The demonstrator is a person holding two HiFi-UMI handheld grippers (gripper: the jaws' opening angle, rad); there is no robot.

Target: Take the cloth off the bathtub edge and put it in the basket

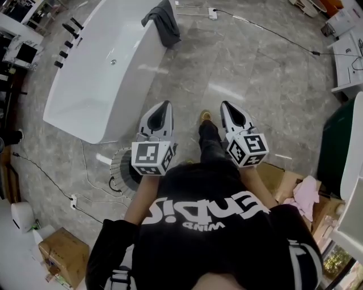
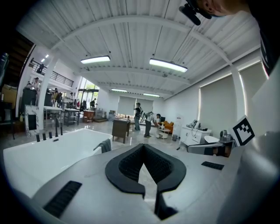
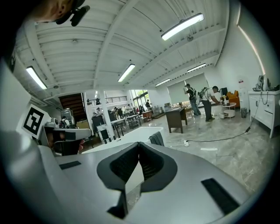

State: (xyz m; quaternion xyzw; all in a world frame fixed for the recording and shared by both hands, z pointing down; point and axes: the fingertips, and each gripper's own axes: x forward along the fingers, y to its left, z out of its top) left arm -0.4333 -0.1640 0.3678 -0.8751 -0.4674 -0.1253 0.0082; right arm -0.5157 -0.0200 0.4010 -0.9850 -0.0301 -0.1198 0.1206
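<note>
Person stands on grey marble floor point(image 1: 249, 68), a gripper in each hand, both held out ahead at about the same height.

Left gripper point(image 1: 165, 106): jaws closed, dark pads meeting at the tips, nothing between them; the left gripper view point(image 2: 143, 148) shows only floor through the gap lower down. Marker cube point(image 1: 152, 158) sits at its rear.

Right gripper point(image 1: 226, 105): jaws likewise together at the tips, empty, confirmed in the right gripper view point(image 3: 138, 145).

Cloth point(image 1: 163, 21): dark grey, draped over the far end of the white bathtub point(image 1: 96, 73), hanging down the outer wall. Well apart from both grippers and touched by neither. It also shows in the left gripper view point(image 2: 104, 146), just left of the jaws, and in the right gripper view point(image 3: 157, 138), just right of the jaws.

Bathtub lies ahead and to the person's left; black tap fittings point(image 1: 69, 39) line its far long rim.

Basket point(image 1: 120, 165): round, ribbed, on the floor near the tub's near end, partly hidden under the left gripper's cube.

Also noted: a power strip point(image 1: 212, 12) with a black cable across the floor beyond the cloth; a cardboard box point(image 1: 63, 254) at lower left; pink fabric point(image 1: 306, 193) at right. Several people stand far off in both gripper views.
</note>
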